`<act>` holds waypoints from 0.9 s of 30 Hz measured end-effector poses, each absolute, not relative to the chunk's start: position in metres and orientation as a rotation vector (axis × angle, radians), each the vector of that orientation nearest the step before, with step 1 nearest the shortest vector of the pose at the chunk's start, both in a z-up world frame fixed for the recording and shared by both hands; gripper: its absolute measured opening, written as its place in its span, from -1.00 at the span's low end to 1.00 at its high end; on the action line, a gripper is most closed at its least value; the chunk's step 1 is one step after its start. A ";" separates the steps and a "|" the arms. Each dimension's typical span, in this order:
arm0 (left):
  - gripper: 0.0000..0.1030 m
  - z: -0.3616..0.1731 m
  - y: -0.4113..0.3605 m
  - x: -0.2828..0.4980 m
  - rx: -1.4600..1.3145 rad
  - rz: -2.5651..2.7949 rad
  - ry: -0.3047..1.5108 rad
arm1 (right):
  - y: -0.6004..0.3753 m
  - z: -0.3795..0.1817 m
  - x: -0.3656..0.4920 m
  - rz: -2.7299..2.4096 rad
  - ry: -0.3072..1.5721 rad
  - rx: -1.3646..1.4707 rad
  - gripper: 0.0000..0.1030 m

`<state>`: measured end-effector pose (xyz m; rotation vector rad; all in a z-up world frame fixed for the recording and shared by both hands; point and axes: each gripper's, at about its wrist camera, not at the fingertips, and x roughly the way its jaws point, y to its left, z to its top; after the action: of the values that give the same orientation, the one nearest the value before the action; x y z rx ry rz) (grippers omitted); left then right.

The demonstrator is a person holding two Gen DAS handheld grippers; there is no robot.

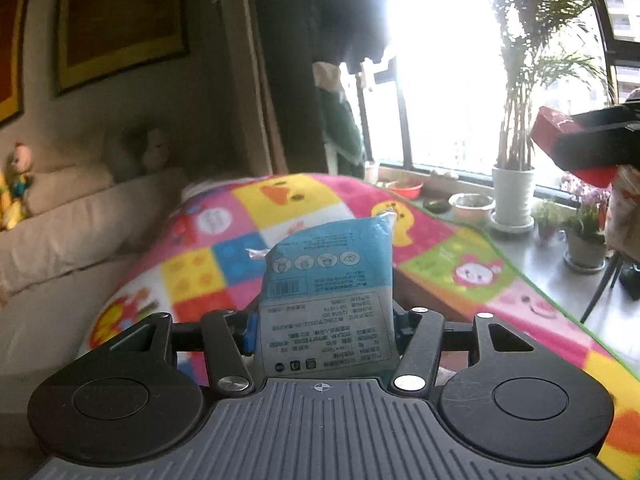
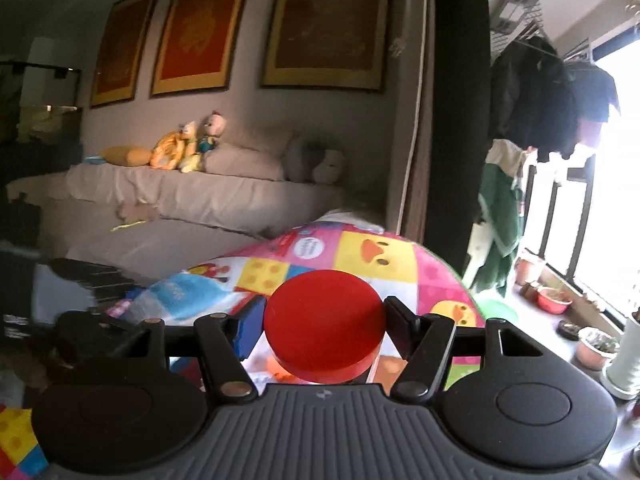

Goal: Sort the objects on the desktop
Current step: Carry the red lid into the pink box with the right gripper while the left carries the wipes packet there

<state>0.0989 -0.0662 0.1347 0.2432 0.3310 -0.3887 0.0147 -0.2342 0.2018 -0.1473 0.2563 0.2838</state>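
Note:
My left gripper (image 1: 322, 328) is shut on a blue and white wipes packet (image 1: 328, 288) and holds it upright in the air above the colourful cartoon mat (image 1: 280, 200). My right gripper (image 2: 320, 324) is shut on a jar with a round red lid (image 2: 324, 320); only the lid and a sliver of the jar below it show. In the left wrist view the right gripper (image 1: 592, 140) appears at the right edge, raised, with the red lid (image 1: 556, 128) between its fingers.
A beige sofa (image 2: 180, 196) with plush toys (image 2: 188, 148) runs along the wall behind the mat. A window ledge on the right holds a potted palm (image 1: 514, 188) and several small pots (image 1: 584, 240). Clothes (image 2: 552, 100) hang near the window.

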 end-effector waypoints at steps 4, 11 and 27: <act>0.48 0.100 -0.085 0.148 0.254 -0.376 0.408 | -0.233 0.181 0.052 0.280 0.343 -0.133 0.24; 0.69 0.055 -0.044 0.120 0.152 -0.371 0.530 | -0.240 0.143 0.105 0.255 0.462 -0.120 0.24; 0.92 0.036 -0.027 0.078 0.120 -0.363 0.590 | -0.148 0.099 0.247 0.296 0.613 -0.063 0.32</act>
<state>0.0782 -0.0269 0.0360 0.1204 0.5901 -0.3634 0.2469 -0.1476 0.0986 -0.0631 0.6134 0.2958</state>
